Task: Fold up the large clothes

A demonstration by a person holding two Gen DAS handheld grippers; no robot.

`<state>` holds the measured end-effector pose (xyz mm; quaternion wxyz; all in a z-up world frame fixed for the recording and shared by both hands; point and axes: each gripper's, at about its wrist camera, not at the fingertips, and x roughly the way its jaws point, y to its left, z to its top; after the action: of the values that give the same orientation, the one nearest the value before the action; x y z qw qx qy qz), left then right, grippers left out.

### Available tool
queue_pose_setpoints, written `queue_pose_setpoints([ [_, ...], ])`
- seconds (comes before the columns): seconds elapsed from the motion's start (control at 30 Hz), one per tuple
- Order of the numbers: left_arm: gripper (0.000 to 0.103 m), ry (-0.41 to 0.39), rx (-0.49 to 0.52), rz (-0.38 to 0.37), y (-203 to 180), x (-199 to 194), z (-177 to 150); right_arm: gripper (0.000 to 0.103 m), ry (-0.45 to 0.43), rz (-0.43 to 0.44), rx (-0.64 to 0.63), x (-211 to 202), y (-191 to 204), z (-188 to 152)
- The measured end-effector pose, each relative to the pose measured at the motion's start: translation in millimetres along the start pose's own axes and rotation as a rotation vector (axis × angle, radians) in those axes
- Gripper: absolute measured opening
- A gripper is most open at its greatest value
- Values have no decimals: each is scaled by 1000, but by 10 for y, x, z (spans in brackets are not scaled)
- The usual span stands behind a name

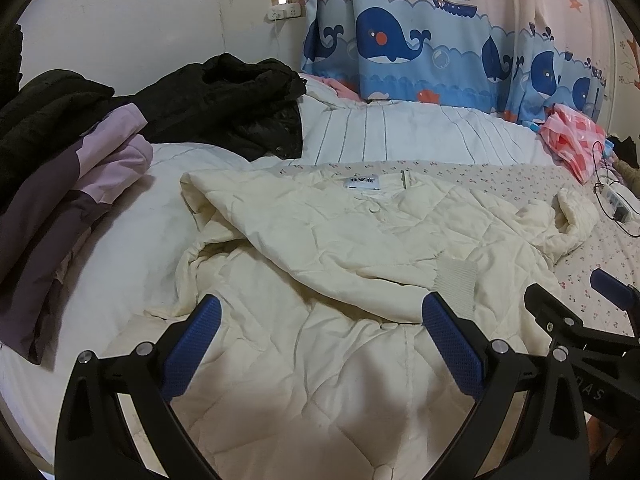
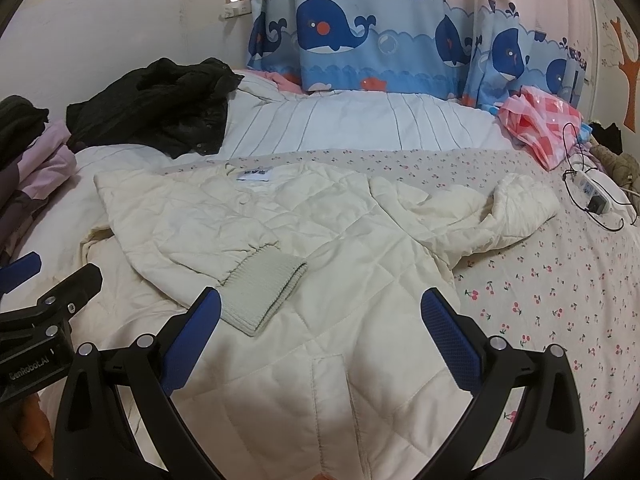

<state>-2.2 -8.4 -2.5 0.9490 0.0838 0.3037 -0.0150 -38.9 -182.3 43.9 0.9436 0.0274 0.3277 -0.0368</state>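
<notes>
Cream jacket [image 1: 360,240], hem cut off below

A: The cream jacket [image 1: 320,248] — fully visible?

B: No. Its hem runs off the bottom edge in both wrist views, and the left gripper's [image 1: 320,320] finger bases cover part of the lower panels. The sleeve folded across the jacket hides the chest beneath it.

A: The neck label [image 2: 254,173]?

B: Print too small and blurred to read.

A: Beside the jacket?

B: The purple garment [image 1: 60,208] to its left is cut off by the lens rim. The black coat [image 1: 224,108] behind it is too dark to make out. The power strip [image 2: 592,196] to the jacket's right: its markings cannot be told.
</notes>
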Motion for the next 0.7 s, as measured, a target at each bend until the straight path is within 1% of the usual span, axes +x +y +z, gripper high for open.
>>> queue_pose_setpoints([
  [0.07, 97, -9, 7, 9, -38, -3, 2, 97, 0, 0, 0, 2, 0, 6],
  [0.2, 97, 11, -4, -2, -86, 36, 9, 97, 5, -2, 7, 14, -16, 6],
  [0.27, 97, -20, -8, 1, -114, 25, 12, 97, 7, -3, 12, 16, -39, 1],
  [0.3, 97, -69, -9, 8, -97, 12, 41, 97, 8, -4, 13, 25, -43, 14],
  [0.37, 97, -113, -18, 9, -90, -3, 60, 97, 11, -5, 17, 29, -60, 21],
  [0.47, 97, -97, -17, 7, -120, 4, 59, 97, 20, -8, 20, 42, -70, 29],
  [0.6, 97, -46, 2, 6, -135, 70, 68, 97, 31, -10, 23, 56, -77, 38],
  [0.7, 97, -52, 0, 4, -125, 83, 94, 97, 32, -12, 27, 62, -90, 39],
])
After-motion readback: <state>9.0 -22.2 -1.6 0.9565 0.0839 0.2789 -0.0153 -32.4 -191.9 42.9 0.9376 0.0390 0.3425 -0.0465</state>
